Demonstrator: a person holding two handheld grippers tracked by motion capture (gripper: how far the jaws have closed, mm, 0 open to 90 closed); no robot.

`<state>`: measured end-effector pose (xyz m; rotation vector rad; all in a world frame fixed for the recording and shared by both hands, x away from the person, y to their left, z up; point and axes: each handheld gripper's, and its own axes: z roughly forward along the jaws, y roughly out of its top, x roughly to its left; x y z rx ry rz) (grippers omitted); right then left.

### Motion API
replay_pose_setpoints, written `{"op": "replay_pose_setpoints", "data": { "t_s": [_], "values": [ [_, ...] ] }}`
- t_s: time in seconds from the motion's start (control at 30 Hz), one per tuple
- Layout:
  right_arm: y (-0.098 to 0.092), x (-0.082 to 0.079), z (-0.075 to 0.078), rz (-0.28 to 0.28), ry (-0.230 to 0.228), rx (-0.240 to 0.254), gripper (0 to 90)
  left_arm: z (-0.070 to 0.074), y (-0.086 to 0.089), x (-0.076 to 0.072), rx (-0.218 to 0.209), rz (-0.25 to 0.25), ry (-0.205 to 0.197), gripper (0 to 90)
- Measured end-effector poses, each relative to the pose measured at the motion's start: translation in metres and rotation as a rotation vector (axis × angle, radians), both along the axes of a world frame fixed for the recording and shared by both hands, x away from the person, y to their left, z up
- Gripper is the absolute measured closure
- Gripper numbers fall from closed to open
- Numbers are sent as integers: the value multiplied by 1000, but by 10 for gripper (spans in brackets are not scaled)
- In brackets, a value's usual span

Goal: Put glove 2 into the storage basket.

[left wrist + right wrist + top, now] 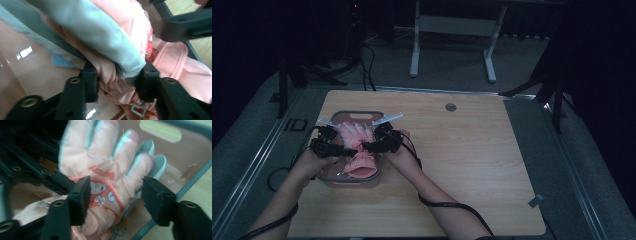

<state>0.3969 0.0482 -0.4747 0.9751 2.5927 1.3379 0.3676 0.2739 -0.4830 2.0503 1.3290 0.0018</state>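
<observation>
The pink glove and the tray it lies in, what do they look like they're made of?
Pink glove: soft padded fabric, matte, seemingly quilted nylon, judging by its puffy stitched fingers. Tray: probably hard plastic, glossy pink with a grey-green rim, showing light reflections.

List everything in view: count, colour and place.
glove: at least one, pink with pale grey-blue finger edges, lying in the tray
tray: one, pinkish with a grey rim, left half of the table
table: one, light wood, centre of the high view
round cap: one, grey, far edge of the table
desk frame: one, white, on the floor beyond the table
left gripper: one, black, jaws either side of bunched glove fabric
right gripper: one, black, jaws apart over the glove's back
</observation>
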Motion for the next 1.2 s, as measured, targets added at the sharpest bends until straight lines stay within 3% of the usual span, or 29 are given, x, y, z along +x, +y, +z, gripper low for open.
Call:
{"op": "replay_pose_setpoints", "data": {
  "t_s": [0.1, 0.2, 0.3, 0.4, 0.67, 0.7, 0.83, 0.9, 0.93, 0.97, 1.07, 1.2],
  "values": [
    [-7, 1, 2, 2, -4, 26, 289, 4, 2, -1, 3, 56, -59, 423],
    [-15, 2, 2, 34, 23, 43, 205, 7, 0, -2, 42, 90, -109, 344],
    [-24, 3, 4, 28, 19, 65, 191, 10, 0, -3, 38, 107, -149, 245],
    [-33, 4, 8, 31, 4, 90, 164, 12, -3, -4, 63, 134, -190, 173],
    [-53, 5, 18, 17, -11, 108, 164, 26, -1, -11, 36, 156, -263, 145],
    [-57, 4, 21, 26, -14, 111, 164, 34, -2, -16, 28, 156, -302, 144],
    [-63, 1, 24, 41, -24, 96, 164, 50, -12, -29, -13, 111, -343, 145],
    [-66, 0, 25, 48, -23, 93, 164, 53, -16, -32, -13, 93, -348, 145],
    [-67, -1, 25, 53, -20, 88, 164, 56, -25, -38, -16, 60, -357, 144],
    [-68, -2, 25, 59, -18, 87, 164, 56, -25, -38, -16, 60, -357, 145],
    [-73, -4, 24, 71, -15, 76, 164, 60, -43, -47, -48, -2, -350, 144],
    [-80, -6, 21, 82, -4, 71, 164, 62, -57, -53, -44, -40, -362, 144]
  ]
}}
